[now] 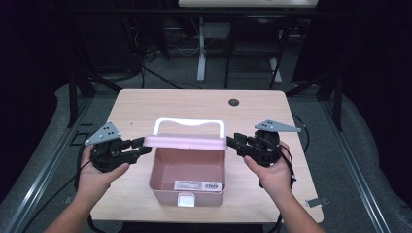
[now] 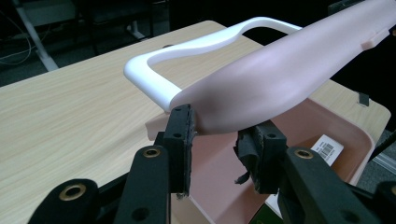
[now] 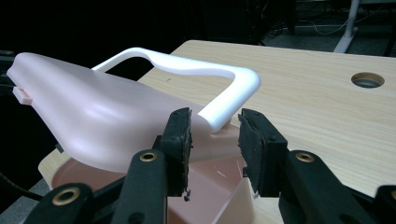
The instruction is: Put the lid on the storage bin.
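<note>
Pink plastic storage box (image 1: pixel 187 177) sits open at the near middle of the light wooden table (image 1: pixel 145 104), its pink hinged plastic lid (image 1: pixel 184 141) raised over the far rim with the white loop handle (image 1: pixel 189 124) sticking out toward the far side. Left gripper (image 1: pixel 138 145) sits at the lid's left end; in the left gripper view the jaws straddle the lid corner, one pad touching, the other just beside it, so it reads as lightly clamped on the lid, not a firm pinch. Right gripper (image 1: pixel 232 141) is at the lid's right end, but the right gripper view shows its jaws parted around the lid corner and handle root with gaps both sides, so released, not holding. Risk: the lid is carried mostly by one light grip on a rounded, slick corner, so it can slip out and drop shut or flop back. If the right jaws shut where they are, they may catch the handle instead of the lid edge and twist it. Uneven pull from the two sides could rack the hinge or drag the light box toward the near table edge. White front latch (image 1: pixel 186 199) hangs free.
</note>
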The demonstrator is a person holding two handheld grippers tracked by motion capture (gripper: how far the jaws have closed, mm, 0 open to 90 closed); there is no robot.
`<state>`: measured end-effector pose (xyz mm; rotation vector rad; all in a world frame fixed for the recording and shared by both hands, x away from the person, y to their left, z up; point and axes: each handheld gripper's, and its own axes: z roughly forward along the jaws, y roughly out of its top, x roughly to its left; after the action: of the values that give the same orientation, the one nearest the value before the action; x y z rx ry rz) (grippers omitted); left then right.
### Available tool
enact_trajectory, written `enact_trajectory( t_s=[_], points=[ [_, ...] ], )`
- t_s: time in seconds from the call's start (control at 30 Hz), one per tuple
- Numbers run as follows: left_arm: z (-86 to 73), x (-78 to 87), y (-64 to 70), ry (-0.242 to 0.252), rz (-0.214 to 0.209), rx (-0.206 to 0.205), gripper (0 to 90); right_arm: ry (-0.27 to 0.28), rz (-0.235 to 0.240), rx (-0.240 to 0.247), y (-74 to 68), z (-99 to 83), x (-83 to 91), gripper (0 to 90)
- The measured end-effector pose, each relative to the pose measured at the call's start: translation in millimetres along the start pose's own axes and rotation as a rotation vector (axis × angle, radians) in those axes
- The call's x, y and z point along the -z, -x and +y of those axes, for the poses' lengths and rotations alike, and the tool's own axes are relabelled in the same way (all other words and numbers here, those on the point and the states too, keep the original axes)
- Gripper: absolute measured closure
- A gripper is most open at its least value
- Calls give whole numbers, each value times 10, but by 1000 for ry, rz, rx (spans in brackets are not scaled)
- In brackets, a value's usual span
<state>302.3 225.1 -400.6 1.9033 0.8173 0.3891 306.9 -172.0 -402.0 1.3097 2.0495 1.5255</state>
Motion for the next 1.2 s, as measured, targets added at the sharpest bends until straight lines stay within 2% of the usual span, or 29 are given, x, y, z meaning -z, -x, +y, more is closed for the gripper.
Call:
enact_trajectory(
  t_s=[0.47,0.73,1.2],
  points=[
    [-131,19,60,16,-2,2,652,0,10,-18,22,-106,-17,629],
    [-191,41,100,8,-1,-9,653,-7,16,-27,31,-150,-11,625],
    [-314,68,150,1,-6,-4,652,-22,19,-36,43,-223,-31,623]
  ],
)
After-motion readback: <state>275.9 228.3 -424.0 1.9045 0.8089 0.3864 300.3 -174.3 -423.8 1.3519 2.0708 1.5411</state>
